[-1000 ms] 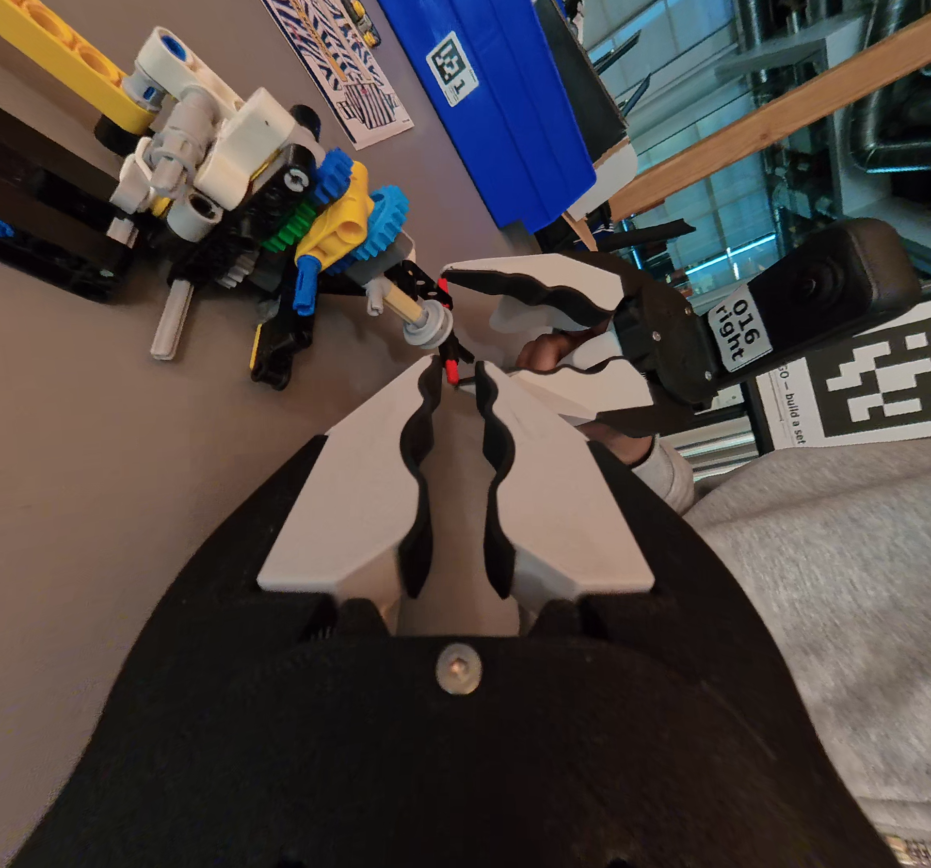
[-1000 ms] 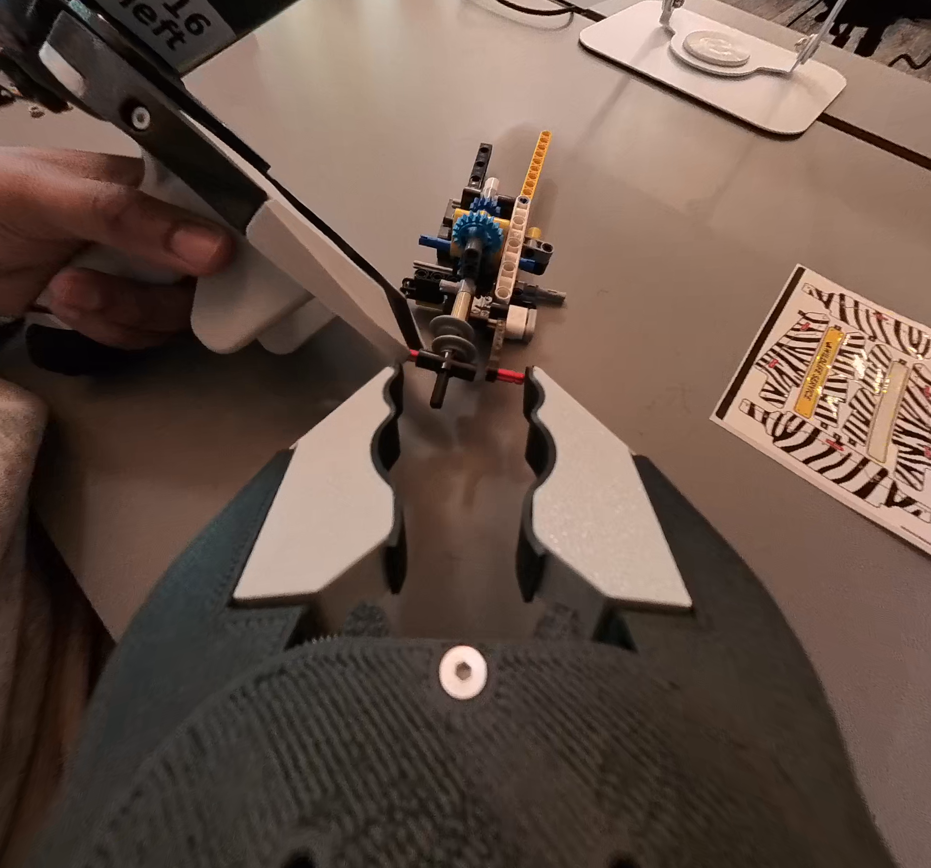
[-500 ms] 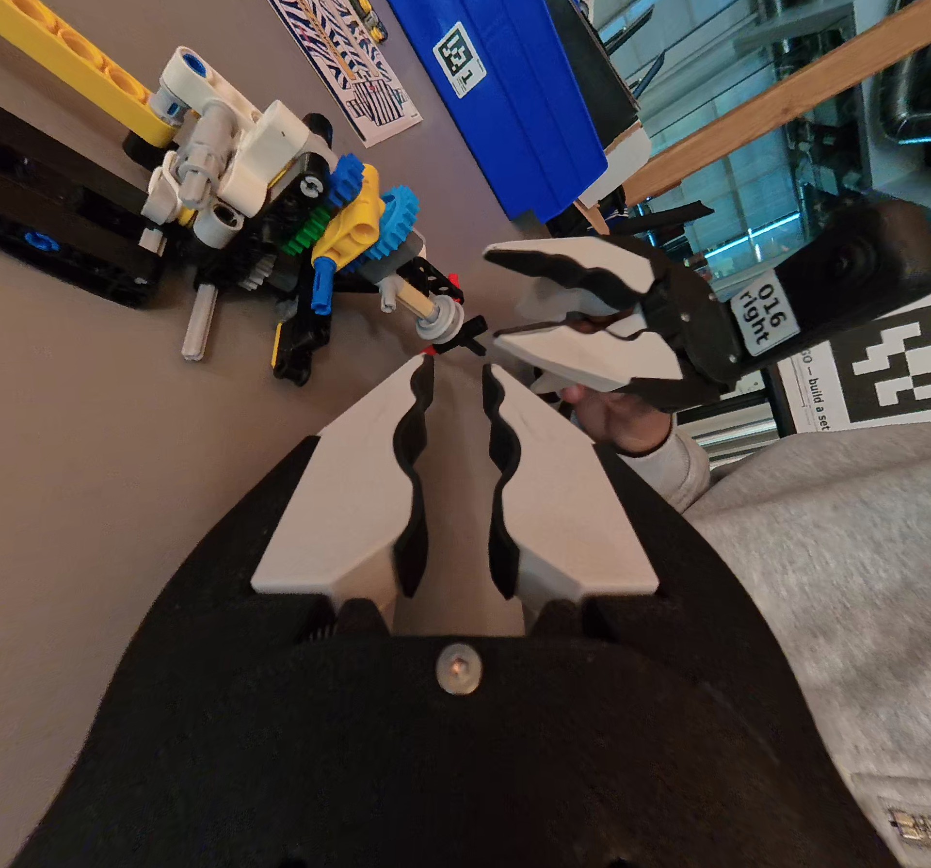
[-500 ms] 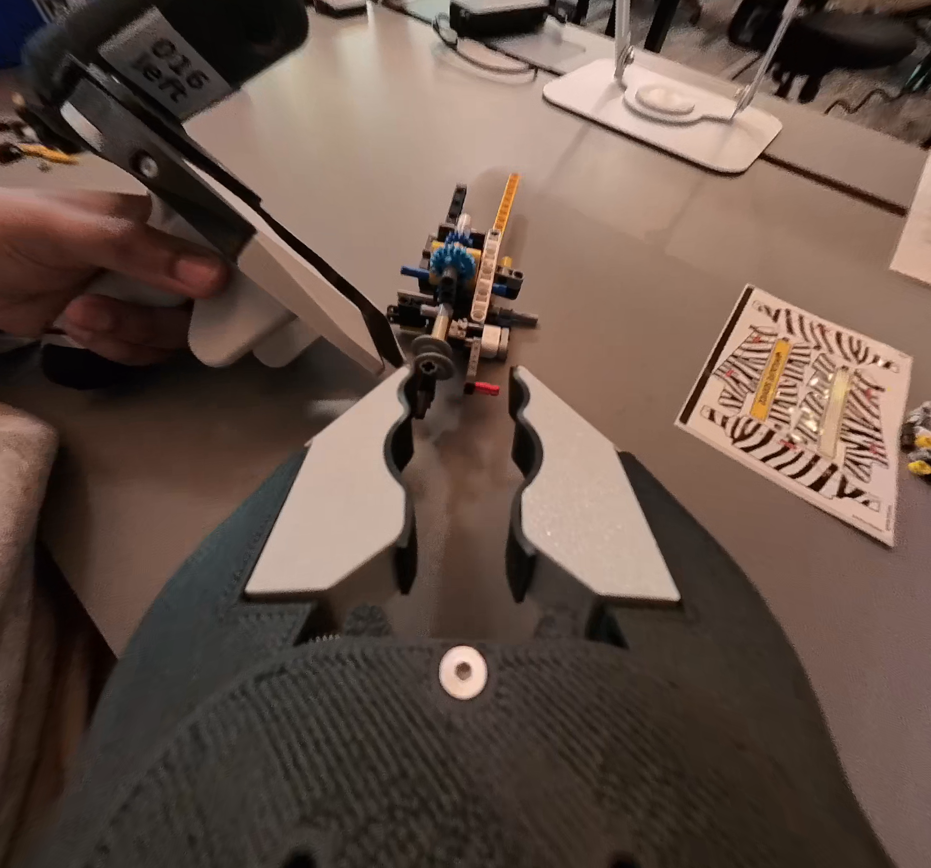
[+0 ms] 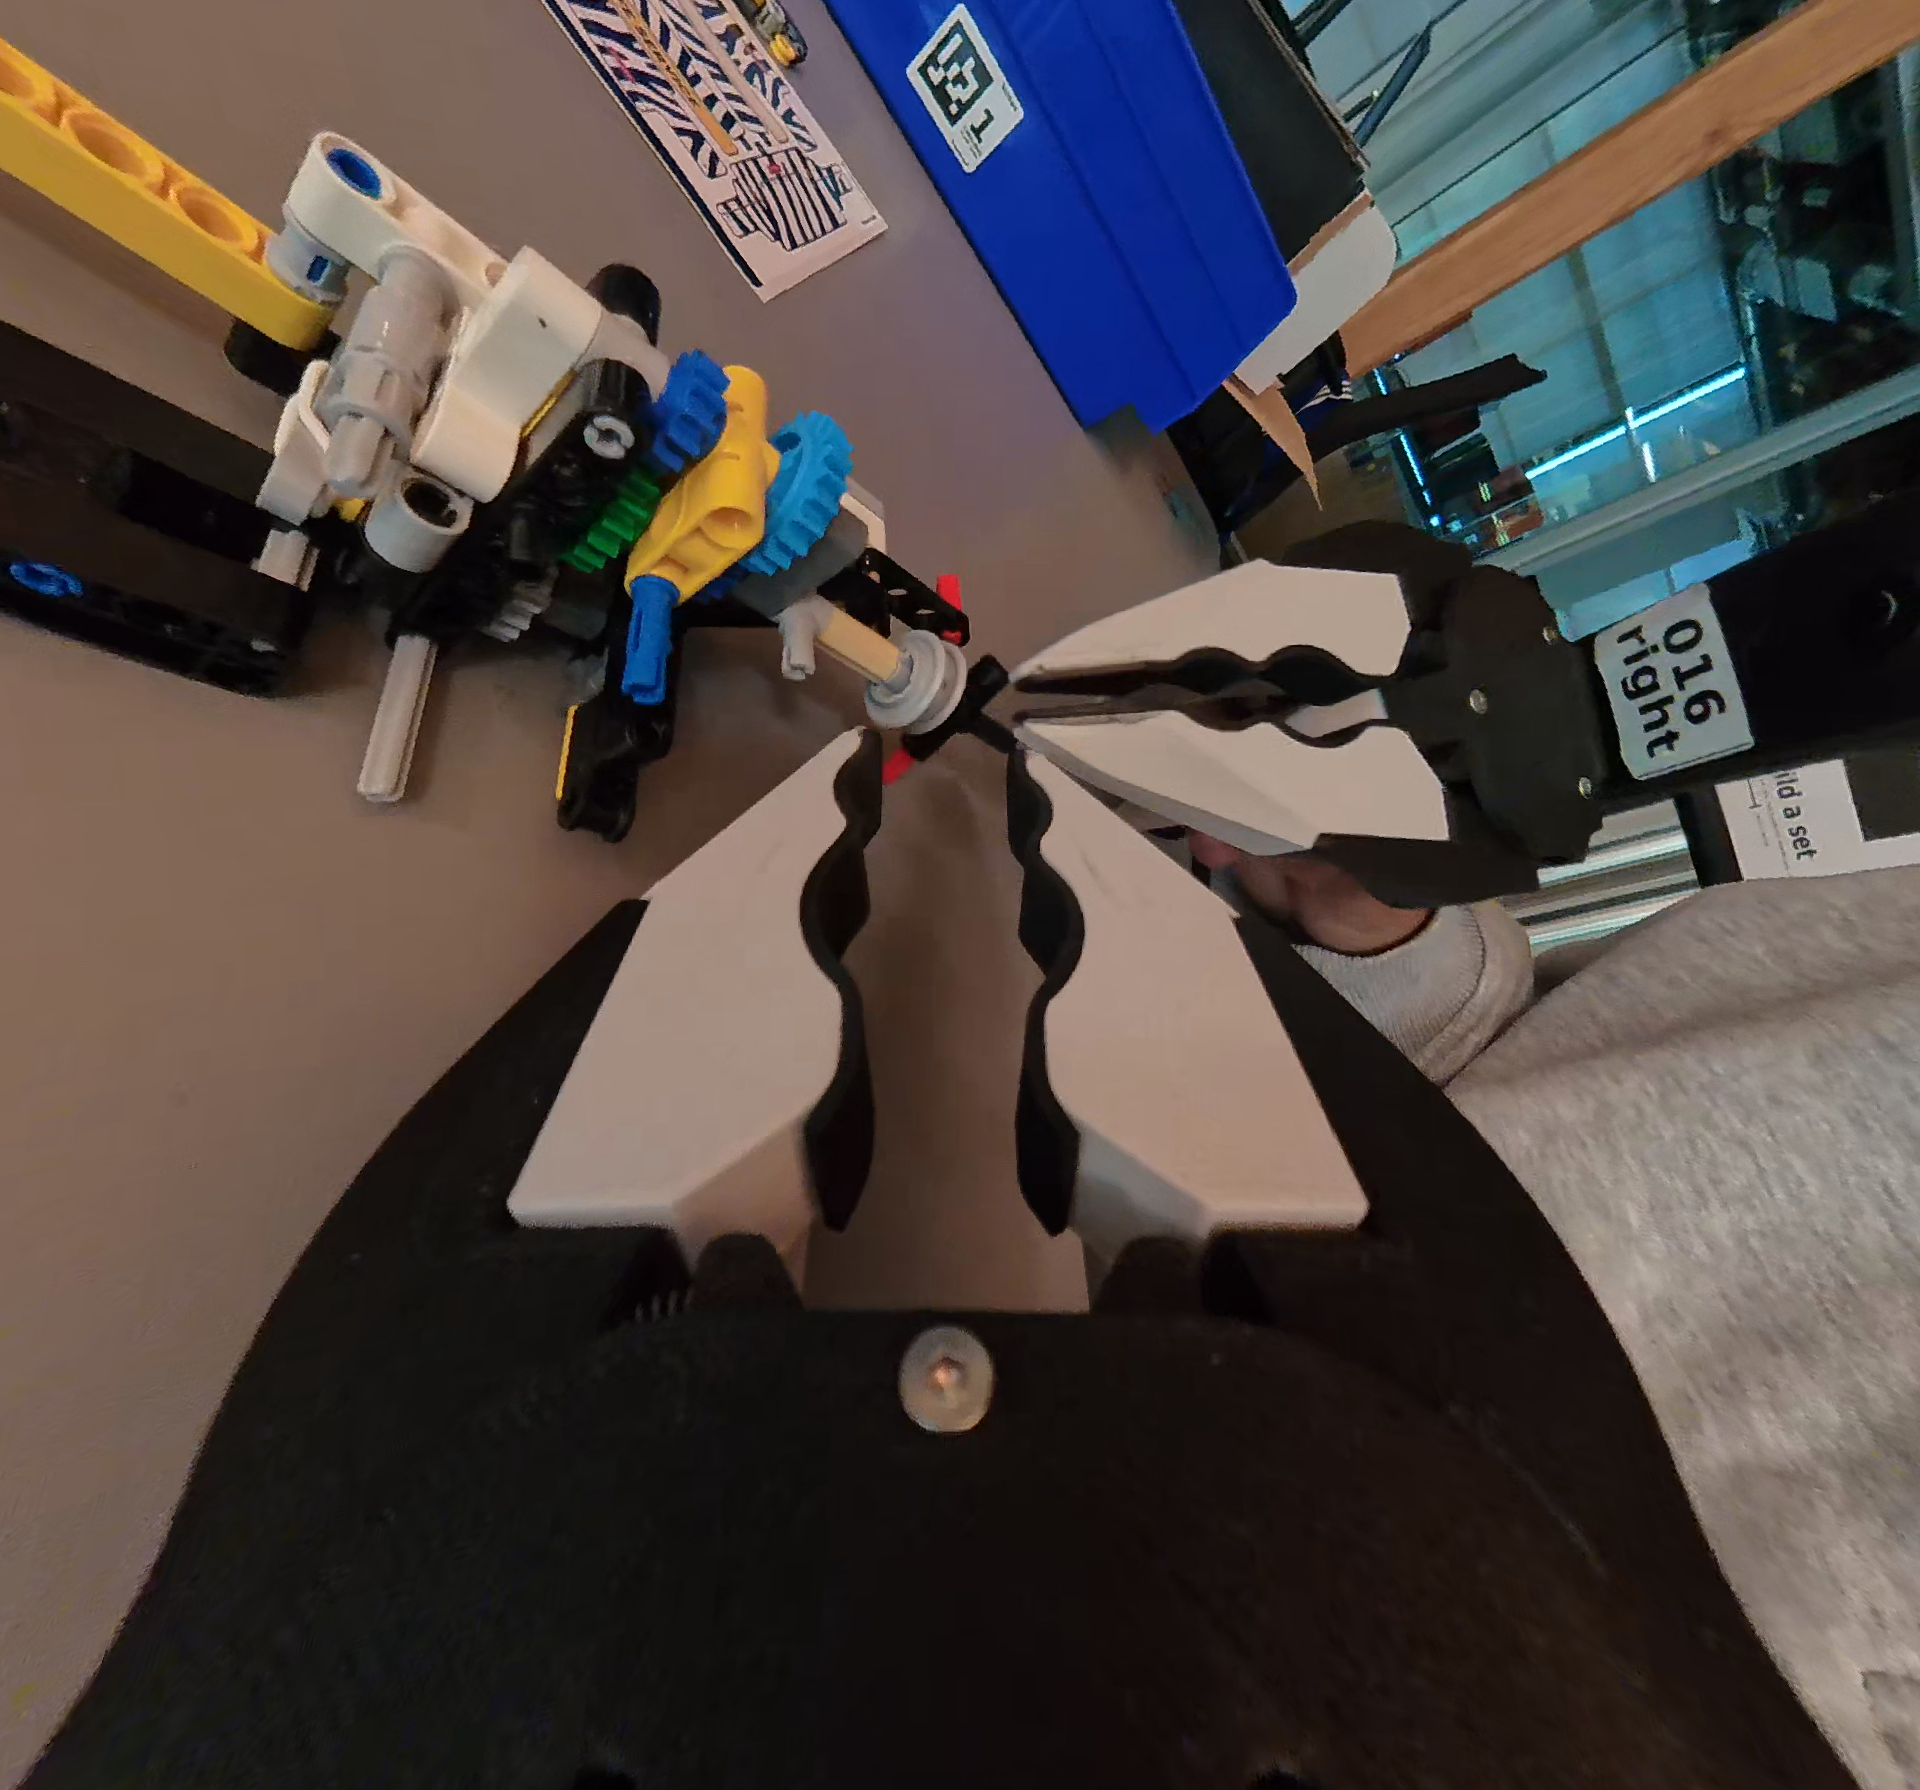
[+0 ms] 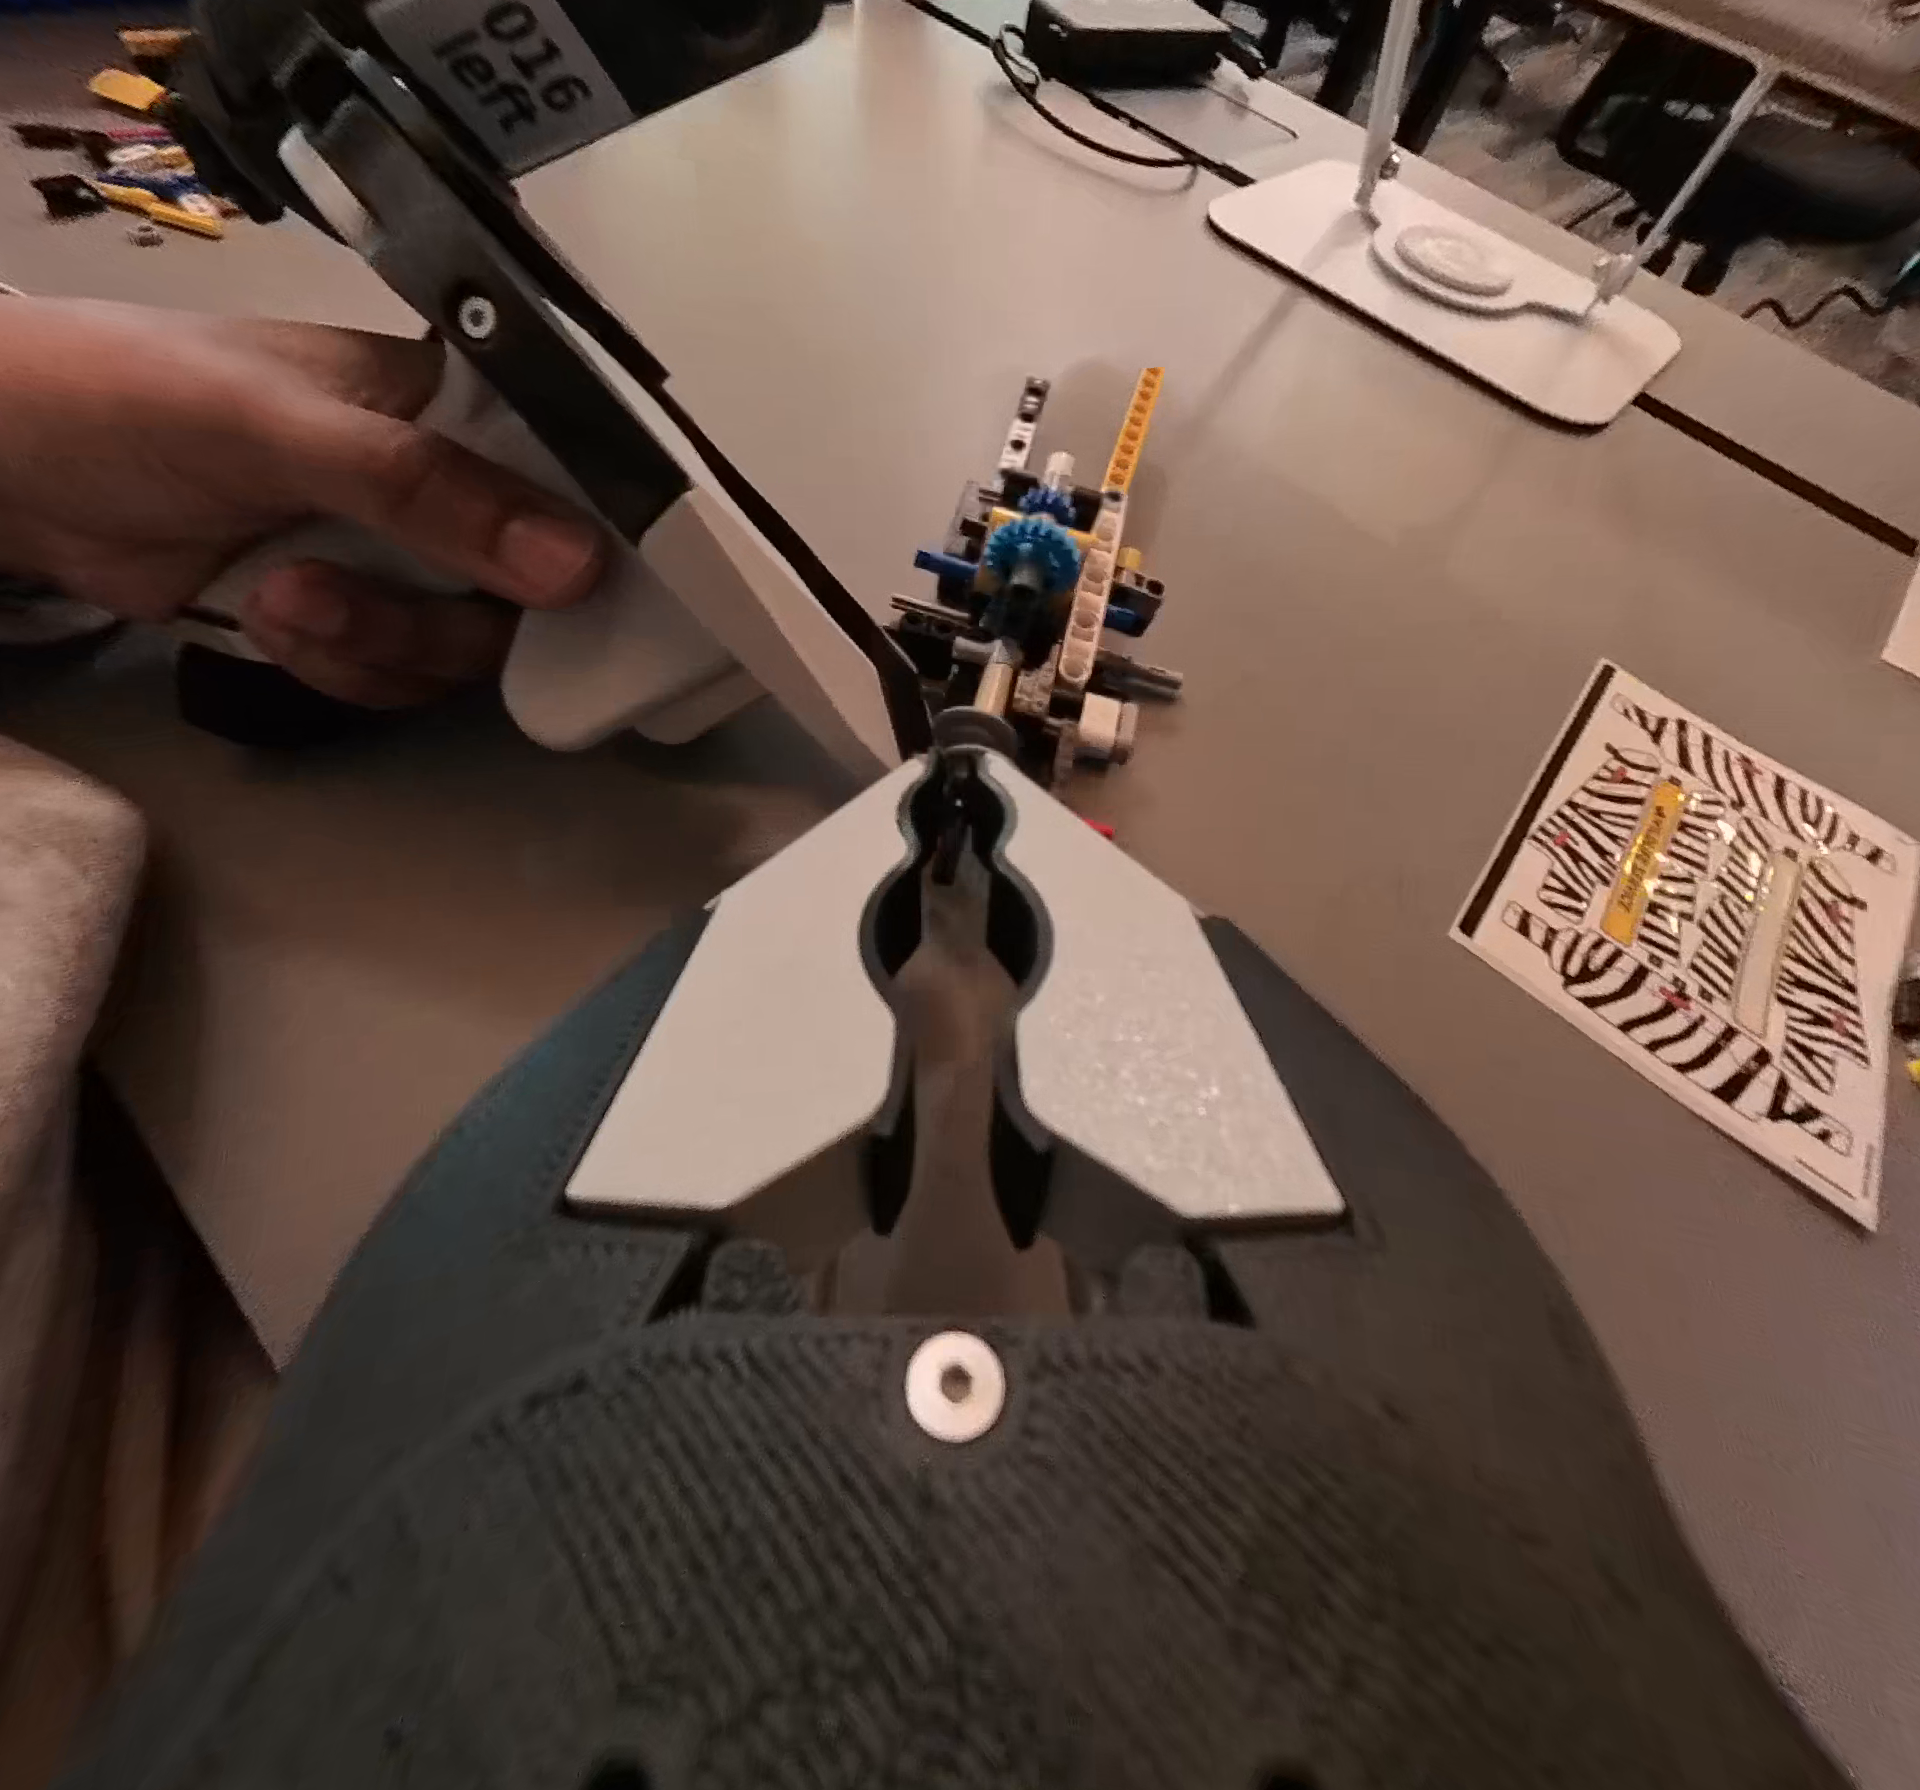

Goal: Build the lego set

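Observation:
The partly built lego model (image 5: pixel 582 493) lies on the grey table, with yellow and black beams, blue and green gears and a tan axle ending in a grey bush (image 5: pixel 920 691). It also shows in the right wrist view (image 6: pixel 1039 577). My right gripper (image 6: pixel 951 769) is shut on a small black piece (image 6: pixel 948 826) at the axle's end. It enters the left wrist view from the right (image 5: pixel 1013 701). My left gripper (image 5: pixel 935 764) is open, its tips just below the bush, with a red pin (image 5: pixel 899 764) at its left fingertip. In the right wrist view it (image 6: pixel 894 691) reaches in from the upper left.
A zebra-striped sticker sheet (image 6: pixel 1683 930) lies to the right of the model. A blue bin (image 5: pixel 1039 130) stands behind it. A white lamp base (image 6: pixel 1455 286) and a black box with cable sit at the far edge. Loose pieces (image 6: pixel 135 171) lie at far left. Only a small space, under 4 cm, lies between the two pairs of fingers.
My right gripper has closed from wide open onto the black piece at the axle's end. My left gripper's fingers have spread a little wider.

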The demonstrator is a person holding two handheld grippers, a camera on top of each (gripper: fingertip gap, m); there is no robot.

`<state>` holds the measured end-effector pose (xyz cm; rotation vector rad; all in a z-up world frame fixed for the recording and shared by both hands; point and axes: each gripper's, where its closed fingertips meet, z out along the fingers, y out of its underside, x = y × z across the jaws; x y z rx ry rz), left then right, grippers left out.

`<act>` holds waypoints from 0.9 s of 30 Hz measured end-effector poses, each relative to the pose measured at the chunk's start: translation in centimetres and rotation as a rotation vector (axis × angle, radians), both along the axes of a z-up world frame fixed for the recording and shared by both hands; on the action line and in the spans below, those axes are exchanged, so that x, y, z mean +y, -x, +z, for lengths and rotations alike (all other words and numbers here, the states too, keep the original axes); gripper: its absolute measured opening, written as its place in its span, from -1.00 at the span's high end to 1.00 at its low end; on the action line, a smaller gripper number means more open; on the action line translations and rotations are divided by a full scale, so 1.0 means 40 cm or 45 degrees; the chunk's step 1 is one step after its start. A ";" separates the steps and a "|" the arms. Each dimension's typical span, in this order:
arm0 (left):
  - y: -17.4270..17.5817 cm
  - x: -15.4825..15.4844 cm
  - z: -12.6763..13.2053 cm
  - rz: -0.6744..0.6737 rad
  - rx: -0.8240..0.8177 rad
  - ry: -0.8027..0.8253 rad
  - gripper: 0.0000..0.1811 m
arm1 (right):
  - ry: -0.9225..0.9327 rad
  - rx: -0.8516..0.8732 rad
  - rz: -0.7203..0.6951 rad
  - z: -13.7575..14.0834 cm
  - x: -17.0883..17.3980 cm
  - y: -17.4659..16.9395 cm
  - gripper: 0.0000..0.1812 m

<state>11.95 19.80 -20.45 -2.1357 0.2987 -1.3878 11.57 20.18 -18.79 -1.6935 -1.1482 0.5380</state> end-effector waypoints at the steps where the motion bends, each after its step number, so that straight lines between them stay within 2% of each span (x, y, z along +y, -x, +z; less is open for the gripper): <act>1: 0.000 0.000 0.001 -0.001 -0.002 -0.001 0.75 | 0.011 0.006 -0.016 -0.002 0.005 -0.003 0.94; 6: -0.004 -0.002 0.002 -0.019 -0.010 0.001 0.75 | 0.073 0.037 -0.038 -0.005 0.013 -0.011 0.92; 14: -0.002 0.000 0.014 -0.037 -0.100 0.056 0.87 | 0.073 0.009 -0.061 -0.013 0.019 -0.014 0.91; 20: -0.001 0.004 0.008 -0.022 -0.088 0.072 0.96 | 0.078 0.010 -0.068 -0.014 0.021 -0.016 0.91; 27: 0.000 0.006 0.009 -0.017 -0.094 0.076 0.96 | 0.081 -0.002 -0.061 -0.018 0.020 -0.015 0.86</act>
